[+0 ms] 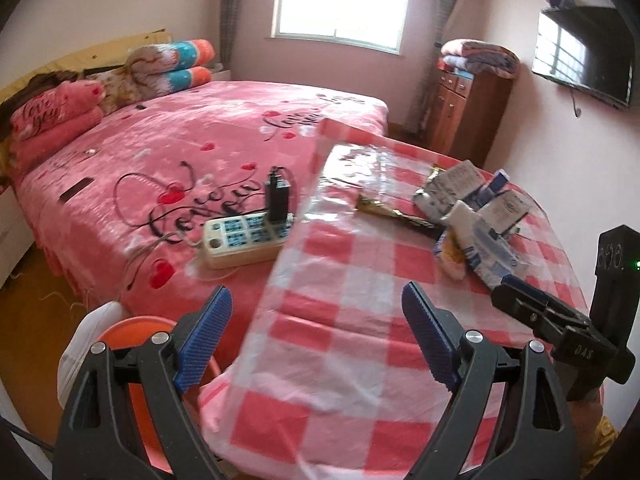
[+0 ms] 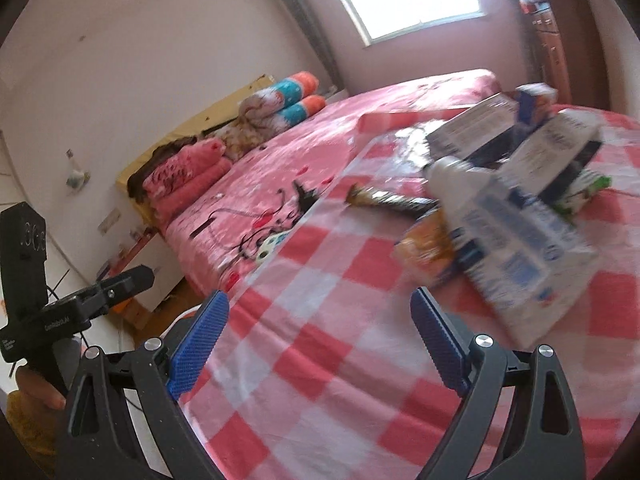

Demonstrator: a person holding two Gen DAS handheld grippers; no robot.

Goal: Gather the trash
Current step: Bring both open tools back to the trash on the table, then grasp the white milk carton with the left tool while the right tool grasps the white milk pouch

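left gripper (image 1: 316, 336): jaws wide, empty | right gripper (image 2: 320, 344): jaws wide, empty | trash pile (image 2: 512, 200): cartons and wrappers heaped on checked tablecloth (image 1: 340, 280), ahead and right of both claws | risk: glossy cloth may snag and drag; stacked cartons may topple or slide off when one is pinched

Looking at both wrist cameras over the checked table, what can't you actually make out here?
- Printing on the cartons: right wrist view, motion blur.
- Inside of the orange bin: left wrist view, hidden behind the left gripper and the tablecloth edge.
- Yellow wrapper: right wrist view, partly under a carton, blurred.
- Power strip: right wrist view, mostly hidden by the table edge.
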